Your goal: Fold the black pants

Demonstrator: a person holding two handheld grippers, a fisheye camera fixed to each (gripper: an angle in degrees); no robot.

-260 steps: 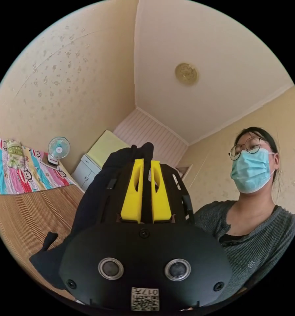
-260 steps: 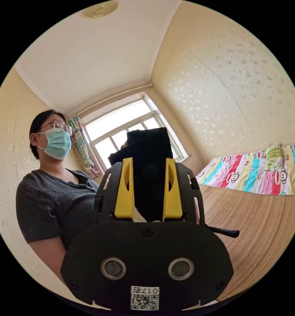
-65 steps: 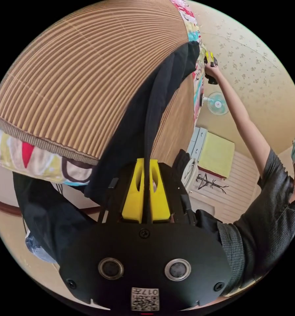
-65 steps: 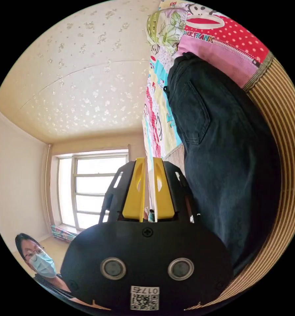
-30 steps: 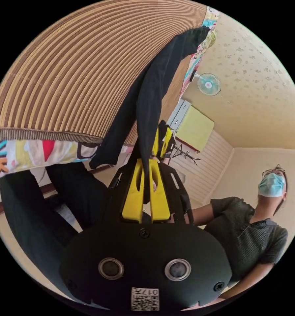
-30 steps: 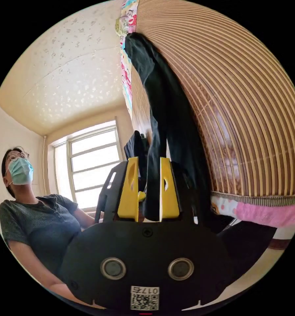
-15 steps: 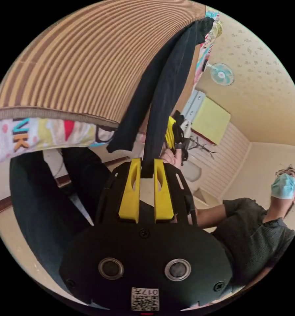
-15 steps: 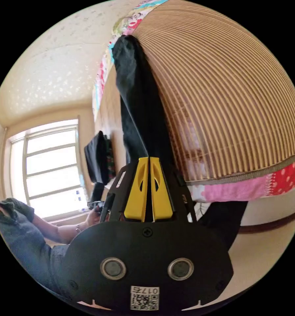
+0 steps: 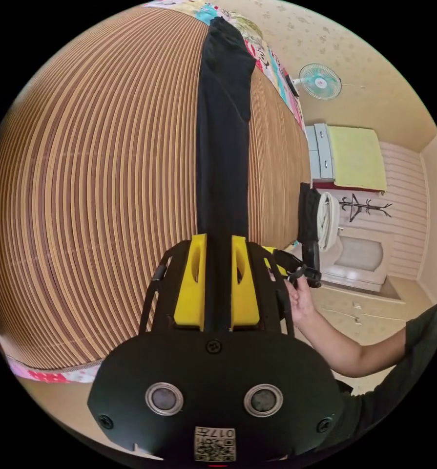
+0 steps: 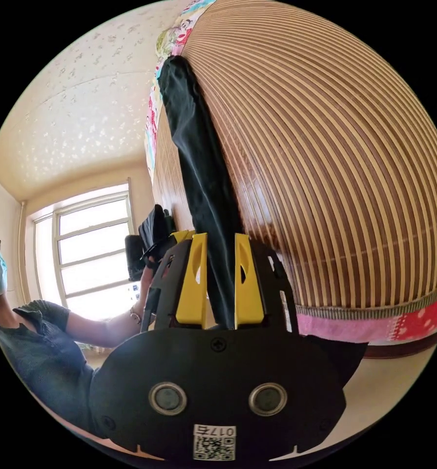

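Both grippers have swung over the mat (image 9: 91, 195); left gripper (image 9: 217, 244) and right gripper (image 10: 218, 242) each grip the pants (image 9: 223, 146), stretched long, narrow and flat along it.

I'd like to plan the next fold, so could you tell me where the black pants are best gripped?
Probably at the near end of the black pants, coming in from the mat's near edge. The pants lie stretched in one long narrow strip across the mat, and that end already sits between the yellow jaws of the left claw and right claw, so lifting it would carry it towards the far end.
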